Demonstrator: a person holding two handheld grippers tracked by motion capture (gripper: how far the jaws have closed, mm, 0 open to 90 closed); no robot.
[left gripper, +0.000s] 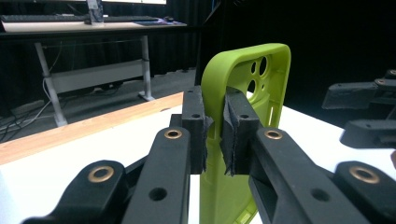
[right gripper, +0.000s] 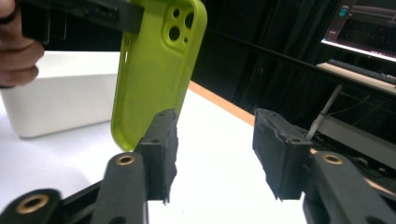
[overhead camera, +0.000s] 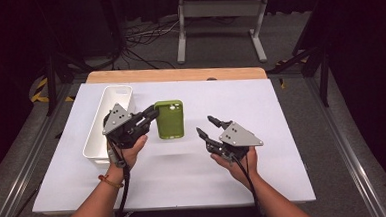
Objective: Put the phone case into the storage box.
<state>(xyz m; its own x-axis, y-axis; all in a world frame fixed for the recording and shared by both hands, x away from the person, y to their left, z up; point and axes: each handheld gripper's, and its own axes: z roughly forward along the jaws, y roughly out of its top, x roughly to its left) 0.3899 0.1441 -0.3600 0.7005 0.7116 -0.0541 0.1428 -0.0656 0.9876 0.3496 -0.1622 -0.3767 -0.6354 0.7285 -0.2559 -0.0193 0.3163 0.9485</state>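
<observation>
A white table [overhead camera: 261, 110] is seen from the high view, with a white bin [overhead camera: 109, 118] standing along its left side. Just right of the bin, a green phone case [overhead camera: 169, 119] is held clear of the tabletop, its shadow lying on the table beneath it.

The step in hand is judged to be a one-handed hold of the case, with the other hand free of it. The case is clamped by the left gripper [overhead camera: 150, 113] at one long edge; in the left gripper view the side wall of the case [left gripper: 233, 107] is seen pinched between the two pads [left gripper: 194, 122], which are pressed narrow on it, and the case stands upright with its camera holes at the top.

The right gripper [overhead camera: 207, 126] is held apart from the case, to its right. Its jaws stand part-open with nothing between them; in the right gripper view the case [right gripper: 159, 65] is seen ahead and to the left of the gap, beyond the left pad [right gripper: 161, 149], untouched by it.

The next move is judged to call either for a placement into the bin by the left hand alone, or for a regrip, for which the open jaws would have to be brought round the case's free long edge.
</observation>
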